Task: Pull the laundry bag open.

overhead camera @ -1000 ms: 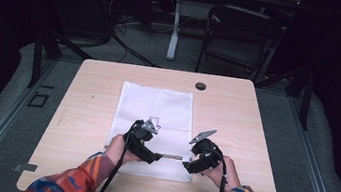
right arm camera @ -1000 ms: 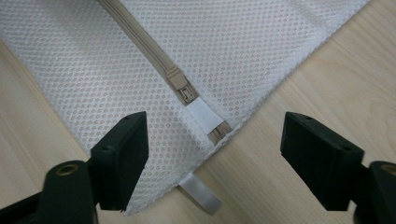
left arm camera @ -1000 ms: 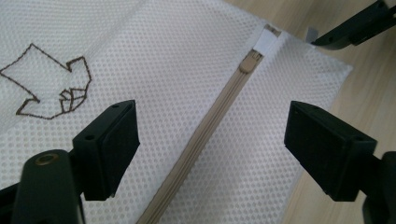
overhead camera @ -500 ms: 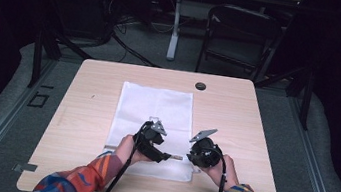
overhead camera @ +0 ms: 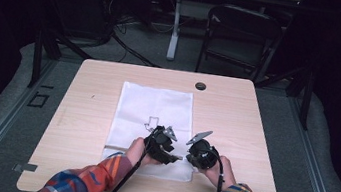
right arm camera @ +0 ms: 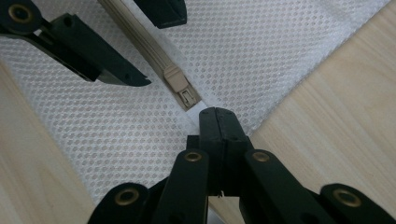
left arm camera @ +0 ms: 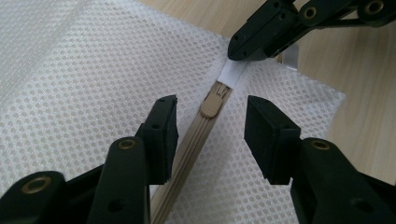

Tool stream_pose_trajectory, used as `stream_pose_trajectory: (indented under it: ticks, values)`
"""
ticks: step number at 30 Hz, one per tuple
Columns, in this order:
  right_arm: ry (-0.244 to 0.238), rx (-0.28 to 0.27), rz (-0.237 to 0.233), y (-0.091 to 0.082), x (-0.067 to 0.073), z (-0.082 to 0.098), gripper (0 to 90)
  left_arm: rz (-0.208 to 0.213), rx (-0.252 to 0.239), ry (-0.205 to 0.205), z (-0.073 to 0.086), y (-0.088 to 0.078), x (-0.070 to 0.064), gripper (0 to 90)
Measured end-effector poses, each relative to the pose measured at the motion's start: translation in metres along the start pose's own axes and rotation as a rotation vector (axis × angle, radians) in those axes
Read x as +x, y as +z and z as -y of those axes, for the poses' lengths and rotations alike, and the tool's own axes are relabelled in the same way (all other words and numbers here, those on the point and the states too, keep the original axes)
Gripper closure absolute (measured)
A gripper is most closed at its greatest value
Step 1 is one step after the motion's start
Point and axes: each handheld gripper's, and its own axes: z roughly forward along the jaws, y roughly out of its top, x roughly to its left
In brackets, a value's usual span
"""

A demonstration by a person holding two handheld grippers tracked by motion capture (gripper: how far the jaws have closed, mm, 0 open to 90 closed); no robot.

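Change: left claw (left arm camera: 211, 123) has moved in, jaws closing around beige zipper slider (left arm camera: 211, 105), not yet gripping | right claw (right arm camera: 218, 122) clenched on white fabric tab (left arm camera: 232, 72), lower centre of table (overhead camera: 257, 113) | white mesh bag (overhead camera: 154, 109) flat; zipper ready to pull.

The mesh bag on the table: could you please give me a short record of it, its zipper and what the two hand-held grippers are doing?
surface: wooden table
item: white mesh bag, lying flat
zipper: beige, its pull near the bag's end
left hand-held gripper: jaws either side of the pull, not touching it; they have just been closing
right hand-held gripper: shut on the white tab at the zipper's end
hands: a person's, sleeves plaid
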Motion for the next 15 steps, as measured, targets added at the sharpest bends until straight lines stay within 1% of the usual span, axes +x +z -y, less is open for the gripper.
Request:
stream_pose_trajectory:
  ticks: [2,3,4,5,6,7,8,9,10,11,13,14,15]
  values:
    - [0.005,-0.004,-0.002,0.002,-0.001,0.0,90.0,0.008,-0.008,0.001,-0.001,0.003,0.0,60.9]
    - [0.001,-0.001,-0.003,0.003,-0.001,0.0,90.0,0.023,-0.01,0.005,-0.001,0.005,0.0,64.9]
    - [-0.006,0.009,-0.003,0.003,-0.001,0.0,90.0,0.032,-0.014,-0.003,-0.001,0.007,-0.001,67.4]
    - [0.0,-0.001,-0.004,0.004,0.0,0.0,90.0,0.033,-0.004,0.006,-0.001,0.01,-0.001,69.4]
    - [-0.011,0.003,0.0,0.005,0.0,0.0,90.0,0.026,0.011,0.006,-0.001,0.011,-0.001,70.7]
    - [-0.015,0.0,0.002,0.007,0.001,0.001,90.0,0.012,0.011,0.003,-0.001,0.012,0.0,70.8]
    - [-0.022,0.002,0.008,0.007,0.002,0.001,90.0,0.012,0.003,-0.013,0.0,0.013,0.001,71.9]
    - [-0.026,0.0,0.009,0.007,0.004,0.001,90.0,0.016,0.013,-0.013,0.0,0.013,0.003,73.0]
    - [-0.025,-0.004,0.007,0.008,0.004,0.001,90.0,0.019,0.01,-0.019,0.001,0.014,0.004,74.7]
    - [-0.019,-0.009,0.007,0.008,0.003,0.002,90.0,0.024,0.004,-0.025,0.002,0.015,0.005,76.2]
    - [0.009,-0.018,-0.001,0.008,0.001,0.004,90.0,0.026,0.003,-0.021,0.002,0.016,0.004,78.2]
    - [0.011,-0.012,0.002,0.007,0.0,0.004,90.0,0.026,0.001,-0.019,0.002,0.017,0.004,78.3]
    - [0.016,-0.025,0.001,0.008,0.001,0.005,90.0,0.034,-0.003,-0.027,0.002,0.018,0.004,77.3]
